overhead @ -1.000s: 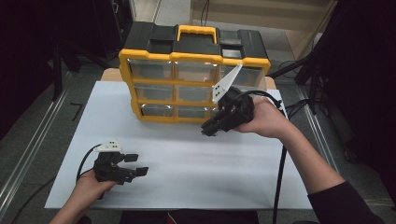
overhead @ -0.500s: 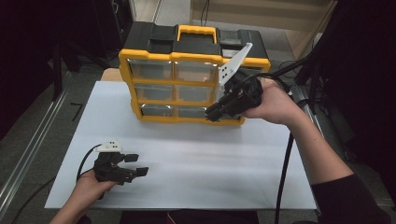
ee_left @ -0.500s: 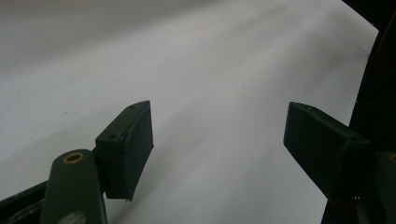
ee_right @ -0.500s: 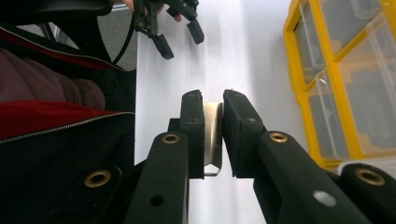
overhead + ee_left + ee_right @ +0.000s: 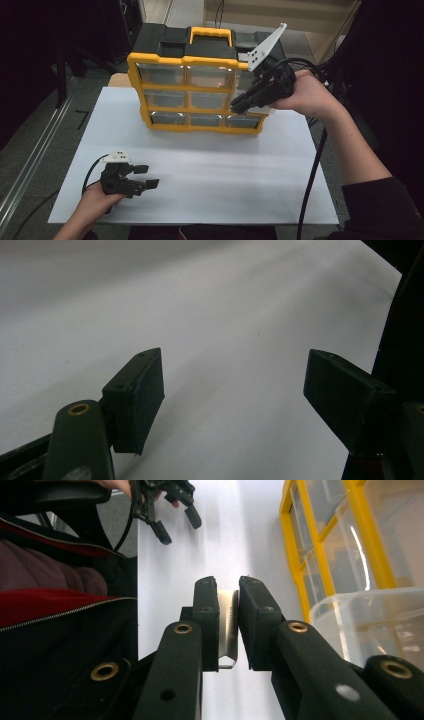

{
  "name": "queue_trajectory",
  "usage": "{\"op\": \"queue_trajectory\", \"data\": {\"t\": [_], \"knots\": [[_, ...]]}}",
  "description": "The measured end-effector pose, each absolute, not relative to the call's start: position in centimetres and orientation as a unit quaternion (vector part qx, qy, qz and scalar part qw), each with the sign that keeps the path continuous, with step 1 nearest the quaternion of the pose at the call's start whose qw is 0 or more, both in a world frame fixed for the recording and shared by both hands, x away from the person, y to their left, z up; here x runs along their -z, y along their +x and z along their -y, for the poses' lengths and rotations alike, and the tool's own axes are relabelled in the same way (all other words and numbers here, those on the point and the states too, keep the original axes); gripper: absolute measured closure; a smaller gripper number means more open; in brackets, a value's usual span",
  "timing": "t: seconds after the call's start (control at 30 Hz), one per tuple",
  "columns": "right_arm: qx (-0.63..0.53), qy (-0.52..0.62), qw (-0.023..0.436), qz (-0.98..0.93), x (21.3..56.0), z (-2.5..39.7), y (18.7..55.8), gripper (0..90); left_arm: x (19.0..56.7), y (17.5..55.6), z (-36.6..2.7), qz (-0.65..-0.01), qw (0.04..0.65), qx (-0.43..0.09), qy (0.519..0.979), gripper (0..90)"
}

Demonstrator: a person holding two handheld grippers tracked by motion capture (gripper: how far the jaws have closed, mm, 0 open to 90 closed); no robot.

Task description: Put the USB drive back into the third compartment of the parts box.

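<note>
A yellow organizer (image 5: 134,80) with clear drawers stands at the back of the white table (image 5: 210,165). My right gripper (image 5: 239,105) is in front of its right column, at the middle row, held sideways. In the right gripper view the jaws (image 5: 229,587) are shut on a thin shiny metal piece (image 5: 227,625), and a clear drawer (image 5: 370,625) sticks out beside them. My left gripper (image 5: 147,176) rests low at the front left of the table, open with nothing between its fingers (image 5: 137,395).
The organizer has a black top with a yellow carry handle (image 5: 210,33). A black cable (image 5: 312,170) trails from the right gripper over the table's right side. The left gripper (image 5: 177,520) appears far off in the right gripper view.
My right gripper has risen and moved right, from the bottom row of drawers to the middle row at the organizer's right column. The left gripper has stayed put.
</note>
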State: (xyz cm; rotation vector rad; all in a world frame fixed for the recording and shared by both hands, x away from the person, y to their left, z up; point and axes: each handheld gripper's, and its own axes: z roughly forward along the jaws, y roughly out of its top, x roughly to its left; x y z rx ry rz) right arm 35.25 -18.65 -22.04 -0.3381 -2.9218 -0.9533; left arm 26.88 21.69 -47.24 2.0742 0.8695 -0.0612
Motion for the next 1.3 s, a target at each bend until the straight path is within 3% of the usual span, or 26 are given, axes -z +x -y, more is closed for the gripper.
{"op": "queue_trajectory", "data": {"t": [0.6,1.3], "knots": [[0.314,-0.149,0.004,0.938,20.2,21.9,38.0,76.6,47.2,26.8,-21.6,-0.345,0.433,0.027,0.833,26.0],[0.307,-0.192,-0.022,0.932,20.8,21.8,41.2,76.4,47.2,26.9,-21.7,-0.344,0.434,0.028,0.832,26.0]]}}
